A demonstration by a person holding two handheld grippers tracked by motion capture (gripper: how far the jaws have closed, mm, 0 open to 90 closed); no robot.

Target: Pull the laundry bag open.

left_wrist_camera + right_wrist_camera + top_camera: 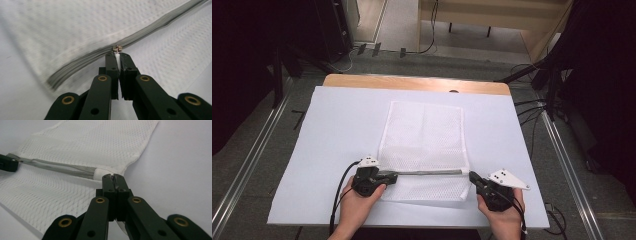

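One white paper-covered table point(337, 150), bearing one white mesh zip bag point(424, 130) at centre, grey zipper point(427, 173) across its near end. Our left gripper point(117, 53) is clamped on the small metal zipper pull point(117, 47); our right gripper point(114, 178) pinches the bag's right edge. We judge zipping under way; next, a steady pull along the track.
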